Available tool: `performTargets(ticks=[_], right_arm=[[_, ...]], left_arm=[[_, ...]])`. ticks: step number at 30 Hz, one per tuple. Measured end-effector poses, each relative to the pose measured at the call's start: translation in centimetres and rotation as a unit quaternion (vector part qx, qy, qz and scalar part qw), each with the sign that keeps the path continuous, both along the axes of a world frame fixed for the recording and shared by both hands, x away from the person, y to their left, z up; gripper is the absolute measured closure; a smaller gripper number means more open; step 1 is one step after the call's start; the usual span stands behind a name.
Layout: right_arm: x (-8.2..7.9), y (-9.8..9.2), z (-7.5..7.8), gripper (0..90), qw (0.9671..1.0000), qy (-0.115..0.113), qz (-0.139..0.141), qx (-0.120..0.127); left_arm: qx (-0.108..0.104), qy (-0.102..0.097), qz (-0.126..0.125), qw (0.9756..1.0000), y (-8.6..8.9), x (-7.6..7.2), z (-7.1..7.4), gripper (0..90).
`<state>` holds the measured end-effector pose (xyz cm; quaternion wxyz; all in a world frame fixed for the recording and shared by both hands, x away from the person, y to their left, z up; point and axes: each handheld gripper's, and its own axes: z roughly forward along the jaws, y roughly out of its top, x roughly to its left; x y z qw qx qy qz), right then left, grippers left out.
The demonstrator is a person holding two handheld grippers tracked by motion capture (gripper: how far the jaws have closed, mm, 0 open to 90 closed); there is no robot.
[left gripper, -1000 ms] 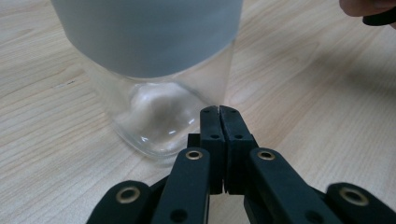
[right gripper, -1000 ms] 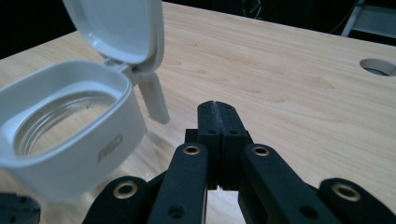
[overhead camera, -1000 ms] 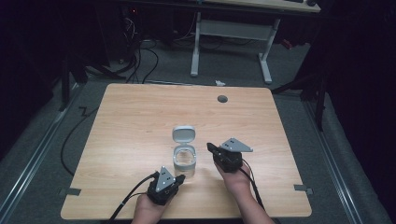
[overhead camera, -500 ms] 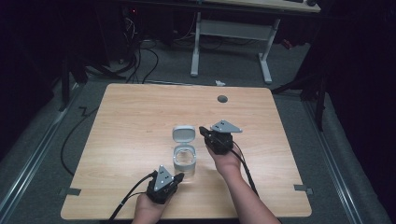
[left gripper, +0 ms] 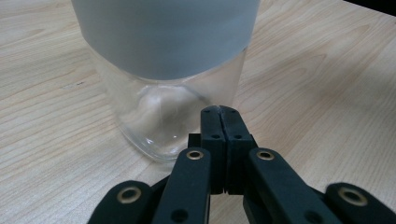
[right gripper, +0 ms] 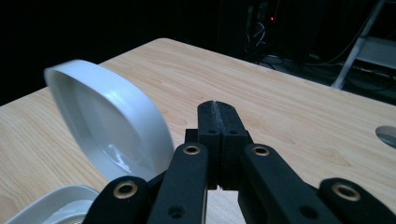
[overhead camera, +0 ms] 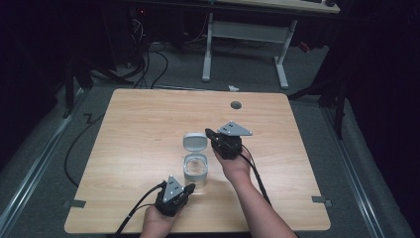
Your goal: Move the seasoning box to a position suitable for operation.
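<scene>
A clear glass jar (overhead camera: pixel 196 167) with a grey band round its top stands in the middle of the wooden table (overhead camera: pixel 138 124). Its pale lid (overhead camera: pixel 195 142) rests just behind it. My left gripper (overhead camera: pixel 189 188) is shut and empty near the front edge. Its tips (left gripper: pixel 219 109) are almost at the jar's (left gripper: pixel 168 70) base. My right gripper (overhead camera: pixel 208 133) is shut just right of the lid. In the right gripper view the lid (right gripper: pixel 107 126) looks tilted, hollow side toward the camera, left of the closed tips (right gripper: pixel 215 105). The jar's rim (right gripper: pixel 51 205) shows at bottom left.
A round cable hole (overhead camera: pixel 236 105) sits in the tabletop at the far right. A white-legged desk (overhead camera: pixel 208 49) and loose cables (overhead camera: pixel 148 64) are on the floor beyond the table. Bare wood lies to the left and right of the jar.
My right gripper has moved away from the person, from beside the jar to beside the lid. The left gripper, jar and lid have stayed put.
</scene>
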<state>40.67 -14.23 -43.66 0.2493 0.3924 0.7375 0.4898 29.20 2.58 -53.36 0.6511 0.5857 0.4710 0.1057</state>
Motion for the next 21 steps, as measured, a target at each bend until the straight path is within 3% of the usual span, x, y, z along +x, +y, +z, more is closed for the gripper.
performTargets(ticks=[7, 21], right_arm=[[-1.1, 0.2, 0.7, 90.0, 0.9999, -0.009, 0.009, -0.007], [-3.6, 0.1, -0.1, 90.0, 0.9996, -0.009, 0.027, -0.002]], left_arm=[[-0.002, 0.001, 0.000, 1.0000, 0.0, 0.0, 0.0, 89.3], [-0.005, 0.003, -0.003, 1.0000, 0.0, 0.0, 0.0, 89.3]])
